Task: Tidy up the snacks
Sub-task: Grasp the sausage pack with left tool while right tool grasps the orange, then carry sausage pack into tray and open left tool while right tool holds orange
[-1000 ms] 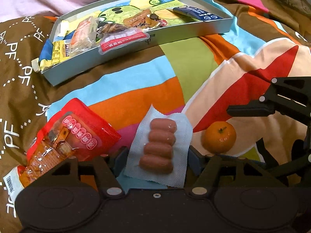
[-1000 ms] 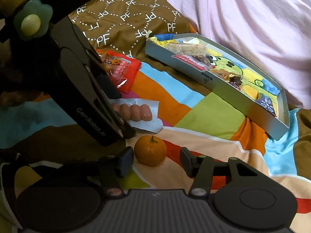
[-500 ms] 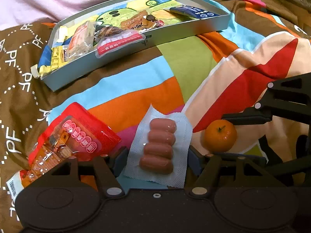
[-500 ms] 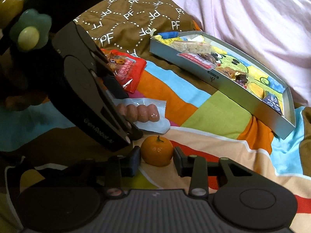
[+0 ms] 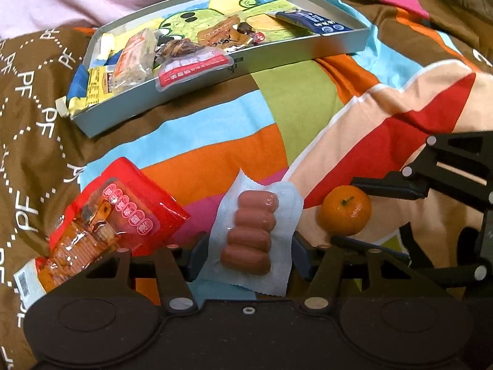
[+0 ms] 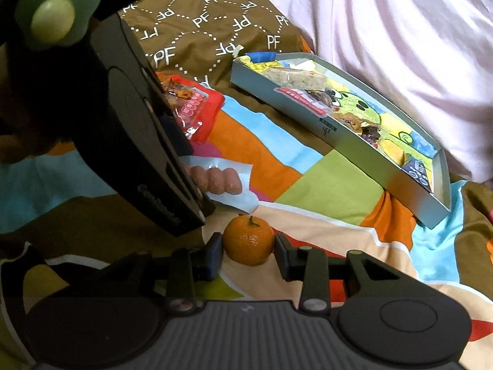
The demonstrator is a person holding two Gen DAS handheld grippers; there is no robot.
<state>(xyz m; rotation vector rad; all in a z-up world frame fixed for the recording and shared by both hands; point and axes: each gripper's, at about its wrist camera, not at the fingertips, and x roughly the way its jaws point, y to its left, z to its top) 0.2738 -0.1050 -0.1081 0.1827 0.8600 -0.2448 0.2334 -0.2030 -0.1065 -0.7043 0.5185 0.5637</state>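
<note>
A clear pack of small sausages [image 5: 251, 236] lies on the colourful blanket between the pads of my left gripper [image 5: 246, 256], whose jaws touch the pack's two edges. It also shows in the right wrist view [image 6: 220, 178]. A small orange [image 6: 249, 240] sits between the pads of my right gripper [image 6: 248, 252], which are closed against its sides. The orange also shows in the left wrist view [image 5: 345, 214]. A red snack bag [image 5: 104, 225] lies left of the sausages. A grey tray [image 5: 191, 84] with several snacks stands further back.
The blanket is soft and uneven. A pink sheet [image 6: 385, 30] lies behind the tray [image 6: 385, 182]. The left gripper's body [image 6: 123, 117] fills the left of the right wrist view, close to the orange.
My right gripper has moved in around the orange and its jaws have narrowed onto it. My left gripper stays around the sausage pack, with the tray seen slightly shifted.
</note>
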